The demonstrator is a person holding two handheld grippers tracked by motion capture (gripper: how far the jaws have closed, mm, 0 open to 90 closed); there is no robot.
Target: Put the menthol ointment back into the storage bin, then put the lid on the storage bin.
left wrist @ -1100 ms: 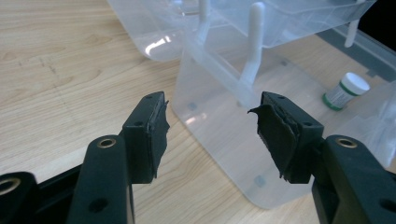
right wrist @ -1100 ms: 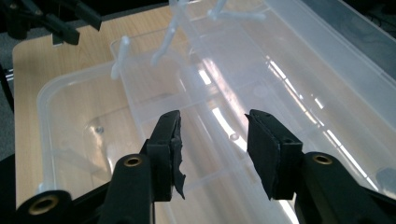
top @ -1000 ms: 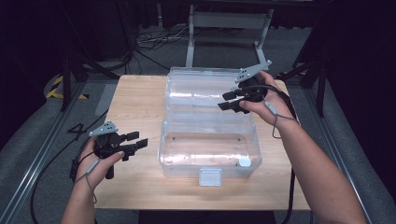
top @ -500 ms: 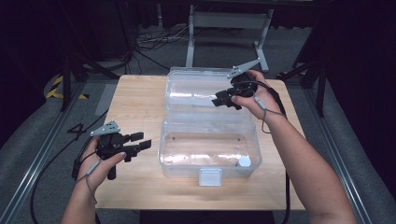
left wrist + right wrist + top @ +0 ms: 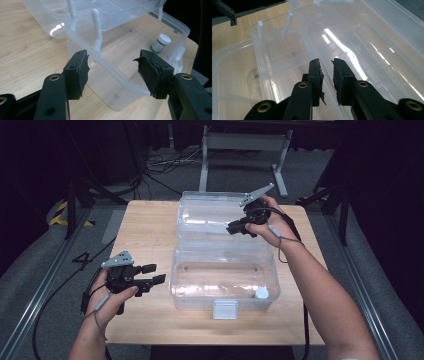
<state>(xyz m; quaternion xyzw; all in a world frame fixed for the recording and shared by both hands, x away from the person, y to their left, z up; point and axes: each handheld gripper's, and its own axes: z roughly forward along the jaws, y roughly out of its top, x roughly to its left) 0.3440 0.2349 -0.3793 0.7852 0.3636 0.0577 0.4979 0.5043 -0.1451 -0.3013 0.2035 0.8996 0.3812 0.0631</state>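
A light wooden table (image 5: 150, 230) with a pale, rectangular top carries one thing directly: a large clear plastic storage box (image 5: 222, 280), its hinged lid (image 5: 212, 215) thrown open and lying flat on the wood behind it. The box sits just right of the left gripper (image 5: 152, 274), which hovers over bare tabletop, and its open lid lies beneath the right gripper (image 5: 232, 227). Bare wood stretches to the left of the box.
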